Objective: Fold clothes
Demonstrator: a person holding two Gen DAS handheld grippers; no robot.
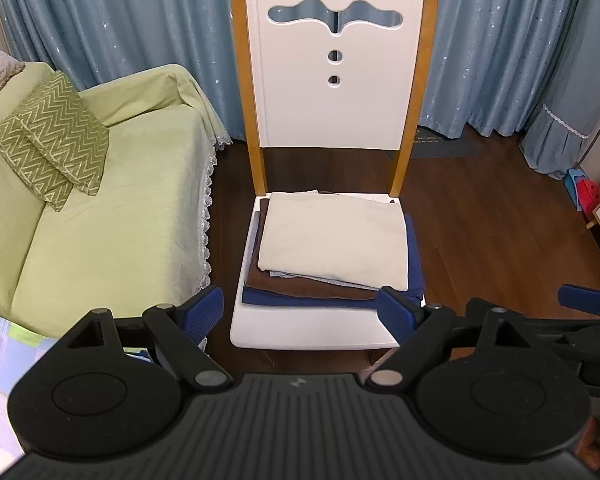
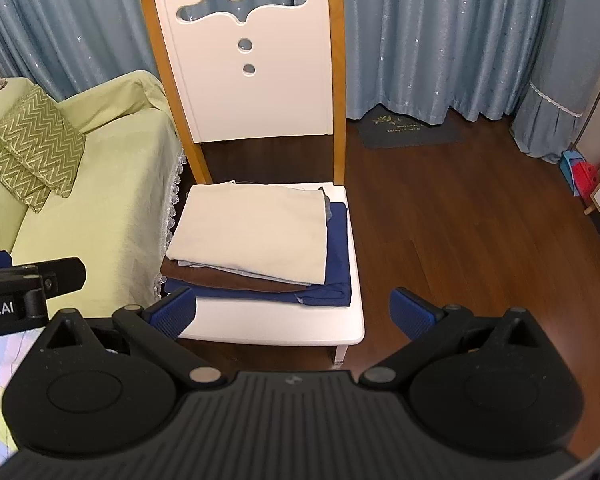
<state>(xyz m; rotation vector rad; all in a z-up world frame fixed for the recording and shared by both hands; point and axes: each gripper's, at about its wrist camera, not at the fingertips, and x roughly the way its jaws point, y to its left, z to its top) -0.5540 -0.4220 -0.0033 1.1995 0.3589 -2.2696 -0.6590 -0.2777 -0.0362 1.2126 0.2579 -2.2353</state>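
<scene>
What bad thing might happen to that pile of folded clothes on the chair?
1. The stack is uneven: the cream piece on top sits off to one side of the navy one at the bottom, so a nudge might slide it off.
2. The navy piece reaches the seat's side edge and could slip to the floor.
3. Both tools, left and right, hang open close by and might bump the pile.
</scene>
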